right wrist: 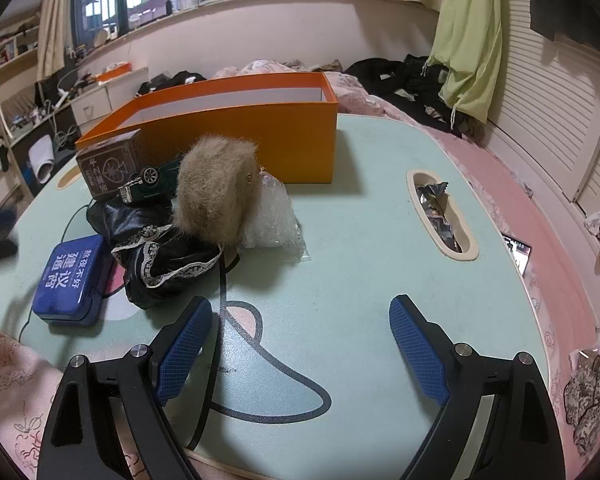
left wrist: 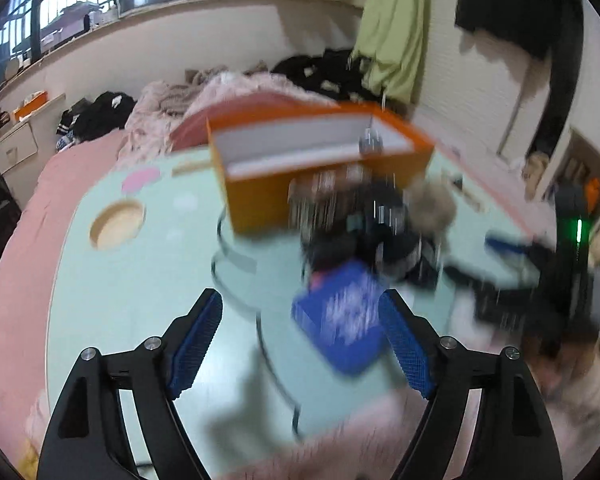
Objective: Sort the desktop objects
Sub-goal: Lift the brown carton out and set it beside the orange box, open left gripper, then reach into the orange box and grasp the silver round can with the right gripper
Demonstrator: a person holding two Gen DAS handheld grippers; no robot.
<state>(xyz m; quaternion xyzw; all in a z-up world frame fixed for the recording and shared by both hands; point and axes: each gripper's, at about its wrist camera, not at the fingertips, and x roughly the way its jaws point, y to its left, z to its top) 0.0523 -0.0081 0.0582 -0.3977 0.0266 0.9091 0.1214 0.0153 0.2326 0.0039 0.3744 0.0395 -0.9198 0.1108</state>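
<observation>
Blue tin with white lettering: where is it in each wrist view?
Left wrist: blue tin with white lettering, blurred, low centre-right, by the right tong.
Right wrist: same tin, far left on the mint table.
Shared landmark: open orange cardboard box behind.

The orange box (right wrist: 236,136) is white inside. In front of it lie a tan furry pouch (right wrist: 214,190), a dark green toy car (right wrist: 150,180), a brown card box (right wrist: 108,170), black lace-trimmed fabric (right wrist: 160,252) and a blue tin (right wrist: 72,276) with white characters, on the mint-green worktop (right wrist: 360,240).

mint table (right wrist: 380,216): orange box (right wrist: 260,136), blue tin (right wrist: 70,276), fur pouch (right wrist: 212,196).
</observation>
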